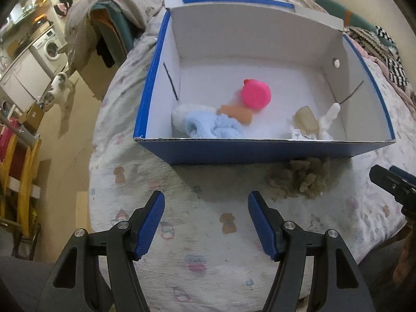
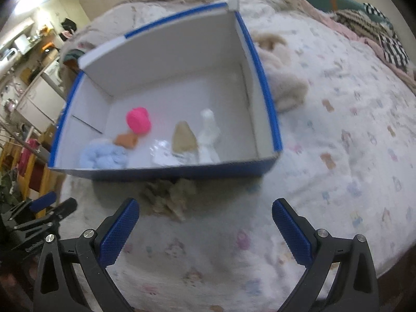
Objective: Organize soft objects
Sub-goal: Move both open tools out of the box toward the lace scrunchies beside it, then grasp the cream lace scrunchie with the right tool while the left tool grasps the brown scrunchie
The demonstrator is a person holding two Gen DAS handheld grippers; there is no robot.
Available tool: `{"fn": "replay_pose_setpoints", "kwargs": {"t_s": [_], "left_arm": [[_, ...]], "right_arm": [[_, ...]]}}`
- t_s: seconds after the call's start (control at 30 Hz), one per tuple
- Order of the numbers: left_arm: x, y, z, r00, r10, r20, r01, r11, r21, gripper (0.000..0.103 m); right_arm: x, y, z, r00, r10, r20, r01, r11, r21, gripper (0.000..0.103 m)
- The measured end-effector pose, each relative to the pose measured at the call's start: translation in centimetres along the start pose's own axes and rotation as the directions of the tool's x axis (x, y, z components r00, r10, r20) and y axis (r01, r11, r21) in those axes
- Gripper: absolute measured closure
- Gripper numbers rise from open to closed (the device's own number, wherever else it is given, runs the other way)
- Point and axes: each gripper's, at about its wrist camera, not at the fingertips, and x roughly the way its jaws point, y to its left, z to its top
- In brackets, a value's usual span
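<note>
A blue box with a white inside stands on the bed. In it lie a pink soft piece, an orange piece, a light blue fluffy bundle, a beige piece and a white toy. A grey-brown fuzzy clump lies on the sheet just in front of the box, the same clump showing in the right wrist view. My left gripper hovers open over the sheet, left of the clump. My right gripper is open, with nothing between its fingers, just short of the clump.
A cream plush blanket lies beside the box's right wall. Checked and pink fabrics pile up at the bed's far right. The bed's edge drops off on the left toward a cat, a washing machine and a yellow rack.
</note>
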Motion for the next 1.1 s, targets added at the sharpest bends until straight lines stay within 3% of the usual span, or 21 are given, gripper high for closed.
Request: {"fn": "replay_pose_setpoints", "kwargs": {"t_s": [0.23,0.37,0.47,0.57,0.67,0.83,1.1], "left_arm": [[0.8,1.4,0.4,0.999,-0.012,-0.038,0.009,0.997,-0.076,0.039],[1.3,1.4,0.7,0.998,-0.015,-0.055,0.01,0.996,-0.085,0.039],[1.7,1.3,0.9,0.998,-0.015,-0.064,0.009,0.996,-0.087,0.039],[2.2,1.1,1.0,0.997,-0.018,-0.078,0.011,0.996,-0.088,0.039],[2.5,0.8,1.0,0.996,-0.013,-0.085,0.006,0.997,-0.081,0.039],[3.3,0.7,1.1,0.996,0.008,-0.092,-0.016,0.996,-0.083,0.039],[4.9,-1.1,1.4,0.989,-0.043,-0.141,0.032,0.996,-0.082,0.039]], "right_arm": [[2.8,-1.9,0.2,0.996,0.029,-0.089,-0.02,0.994,0.106,0.0],[4.7,-2.0,0.1,0.981,0.122,-0.149,-0.097,0.981,0.165,0.0],[5.9,-0.8,0.4,0.971,0.161,-0.178,-0.135,0.979,0.151,0.015],[7.3,1.2,0.6,0.968,0.148,-0.205,-0.13,0.987,0.099,0.026],[8.8,3.0,0.5,0.963,0.126,-0.239,-0.119,0.992,0.041,0.056],[8.9,3.9,0.3,0.969,0.086,-0.231,-0.091,0.996,-0.01,0.084],[4.8,2.9,-1.3,0.971,0.144,-0.192,-0.149,0.989,-0.007,0.088]]}}
